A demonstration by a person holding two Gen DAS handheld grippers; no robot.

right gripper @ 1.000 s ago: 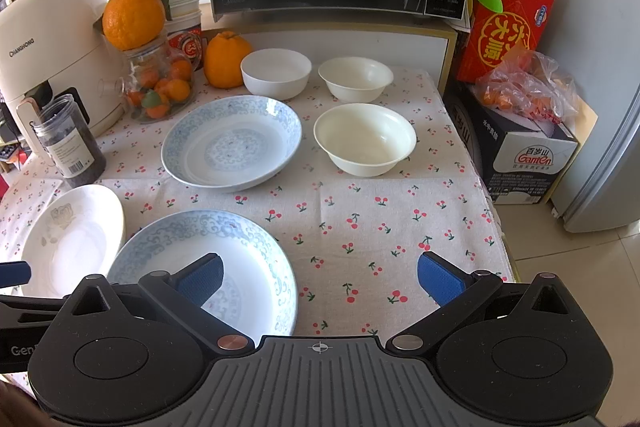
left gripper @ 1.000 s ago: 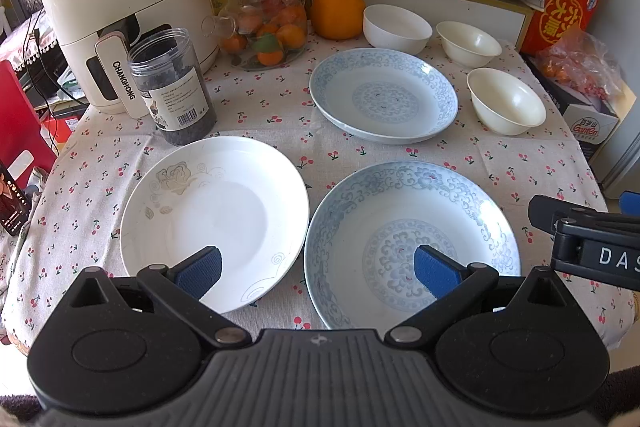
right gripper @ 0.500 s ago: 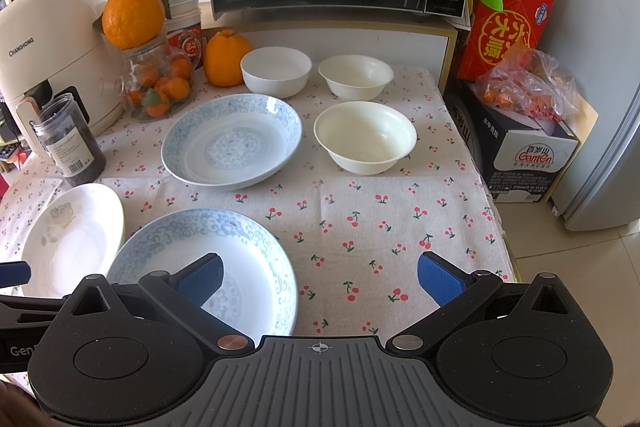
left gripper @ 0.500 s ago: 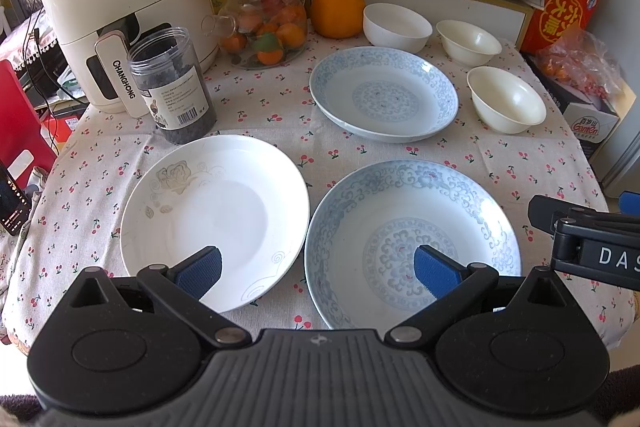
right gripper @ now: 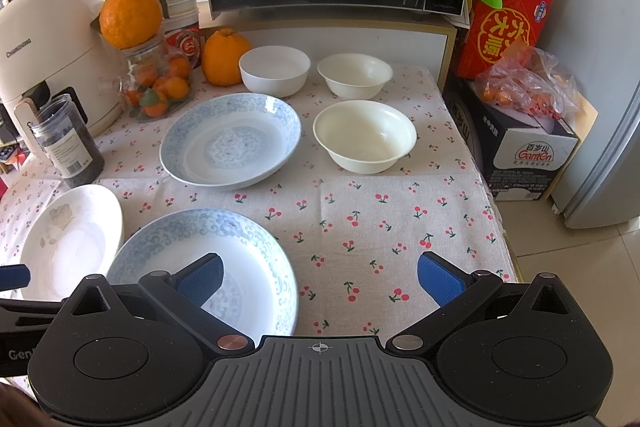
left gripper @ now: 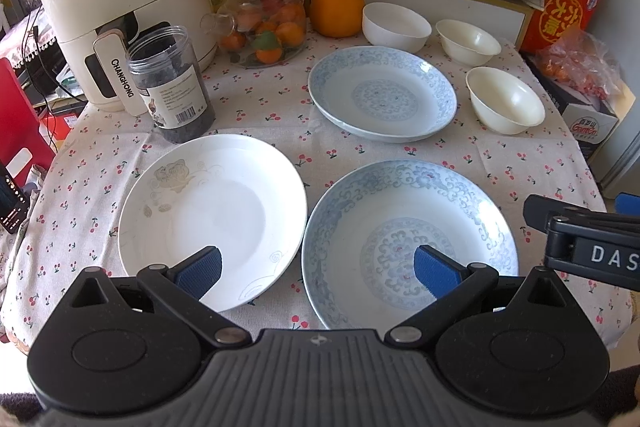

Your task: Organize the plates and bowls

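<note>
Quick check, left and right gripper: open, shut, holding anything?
Left gripper: open, holding nothing.
Right gripper: open, holding nothing.

Left gripper (left gripper: 318,269) hangs wide open, blue pads over the plain white ceramic plate (left gripper: 212,219) and the near blue-patterned plate (left gripper: 408,243) at the cherry-print tablecloth's (left gripper: 520,155) front edge. Second blue-patterned plate (left gripper: 382,93) mid-surface; three white bowls (left gripper: 506,99) toward the back right corner. Right gripper (left gripper: 588,239) partly visible at right.

Three plates (left gripper: 212,211) lie before three bowls (left gripper: 506,99).
</note>
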